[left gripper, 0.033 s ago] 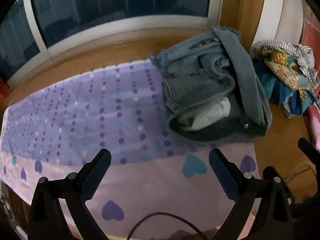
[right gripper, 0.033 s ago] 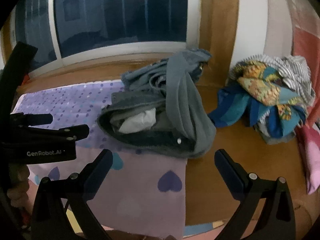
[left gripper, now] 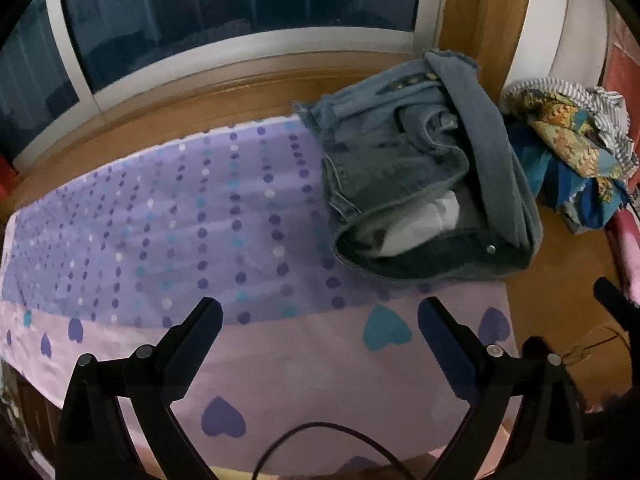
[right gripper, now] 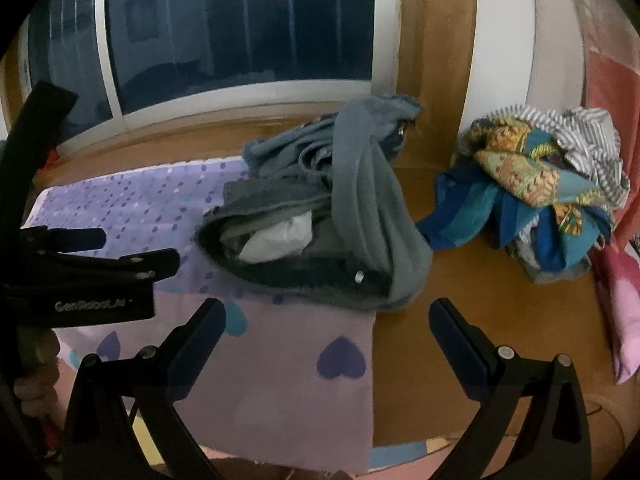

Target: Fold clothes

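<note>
A stack of denim clothes (left gripper: 384,168) (right gripper: 280,204) lies at the right end of a purple dotted cloth (left gripper: 180,220) (right gripper: 132,200). A grey-blue garment (left gripper: 492,152) (right gripper: 360,168) is draped over the stack, and white pocket lining (left gripper: 420,220) (right gripper: 280,236) shows at its near edge. My left gripper (left gripper: 320,312) is open over the cloth's pink heart-print band, short of the stack and left of it. My right gripper (right gripper: 328,312) is open too, straddling the cloth's right edge just in front of the stack. Neither holds anything.
A crumpled heap of colourful and striped clothes (left gripper: 568,140) (right gripper: 528,184) sits on the wooden surface (right gripper: 480,280) right of the stack. A dark window (left gripper: 240,12) runs along the back. Pink fabric (right gripper: 616,300) lies at the far right. The left gripper's body (right gripper: 100,272) fills the right view's left side.
</note>
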Tool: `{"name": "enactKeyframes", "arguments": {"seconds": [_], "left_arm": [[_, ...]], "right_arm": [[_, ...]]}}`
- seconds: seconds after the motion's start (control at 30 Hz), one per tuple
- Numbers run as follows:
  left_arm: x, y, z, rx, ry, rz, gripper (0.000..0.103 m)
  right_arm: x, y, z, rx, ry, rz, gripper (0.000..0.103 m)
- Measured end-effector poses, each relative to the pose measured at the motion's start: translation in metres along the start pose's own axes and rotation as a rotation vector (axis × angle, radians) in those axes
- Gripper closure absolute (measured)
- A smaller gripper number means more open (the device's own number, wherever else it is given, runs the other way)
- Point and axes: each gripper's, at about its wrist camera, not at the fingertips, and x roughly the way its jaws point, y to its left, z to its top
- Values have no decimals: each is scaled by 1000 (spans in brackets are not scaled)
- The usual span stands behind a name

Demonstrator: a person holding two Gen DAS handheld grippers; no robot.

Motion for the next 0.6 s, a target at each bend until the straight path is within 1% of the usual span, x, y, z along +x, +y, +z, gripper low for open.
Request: {"name": "enactKeyframes", "arguments": {"seconds": [0.07,0.1,0.13,0.17,0.23,0.3,0.33,0.4,0.53,0.6], "left_arm": [[0,0,9,18,-42,14,3],[-2,-2,12,27,-82,31,3],[-6,-7,10,36,-133,51,3],[-7,-7,5,36,-150,47,3],[-5,-4,-9,24,-134,5,3],[-6,-1,-15,16,-120,-19,3],[-6,0,-15,16,-110,-25,3],[-4,0,-12,22,-85,-30,3],[-1,1,-5,35,-35,-40,3],[-2,-1,-6,41,-24,-45,3]], "right_arm": [[-2,-1,-3,-1,-3,-7,0],[-3,-1,-4,-1,-5,-10,0],[-4,-1,-6,-2,-7,-14,0],[-4,-2,-7,-2,-8,-17,0],[-6,-2,-10,-3,-12,-24,0],[-8,-3,-12,-4,-15,-31,0],[-9,-3,-13,-4,-15,-34,0],[-7,-4,-5,8,16,-38,0],[-7,-5,-4,26,23,-51,0],[-7,-5,-4,27,23,-57,0]]}}
